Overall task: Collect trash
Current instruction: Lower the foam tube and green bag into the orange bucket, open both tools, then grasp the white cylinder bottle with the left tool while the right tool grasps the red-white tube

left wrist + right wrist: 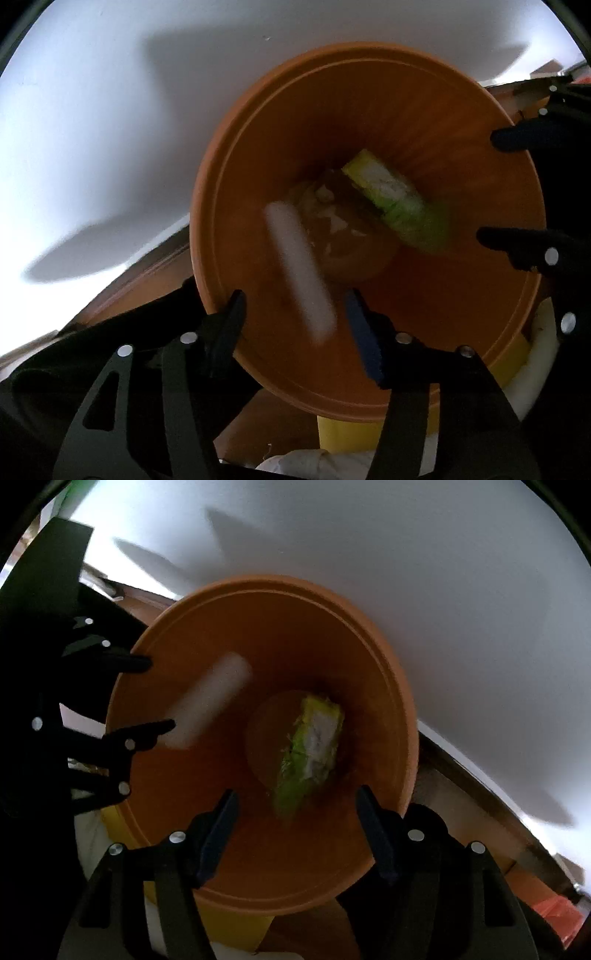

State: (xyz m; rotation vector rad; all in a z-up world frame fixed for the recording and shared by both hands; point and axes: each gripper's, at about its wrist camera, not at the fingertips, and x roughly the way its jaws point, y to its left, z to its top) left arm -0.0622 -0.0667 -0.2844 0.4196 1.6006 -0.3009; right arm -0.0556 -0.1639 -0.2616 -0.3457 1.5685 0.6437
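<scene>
An orange bucket (480, 295) stands below both grippers; it also shows in the right wrist view (369, 657). A green and white wrapper (402, 201) lies at its bottom, also seen from the right wrist (314, 746), beside pale crumpled scraps (332, 218). A blurred white stick-shaped piece (299, 273) is in mid-air inside the bucket, free of both grippers, and shows in the right wrist view (210, 701). My left gripper (295, 325) is open over the bucket's near rim. My right gripper (297, 834) is open and empty over the opposite rim.
A white wall (110, 129) rises behind the bucket. A yellow object (347, 432) and white crumpled material (317, 465) lie under the bucket's edge. Brown floor (480, 812) and an orange-red item (557, 912) are at the right.
</scene>
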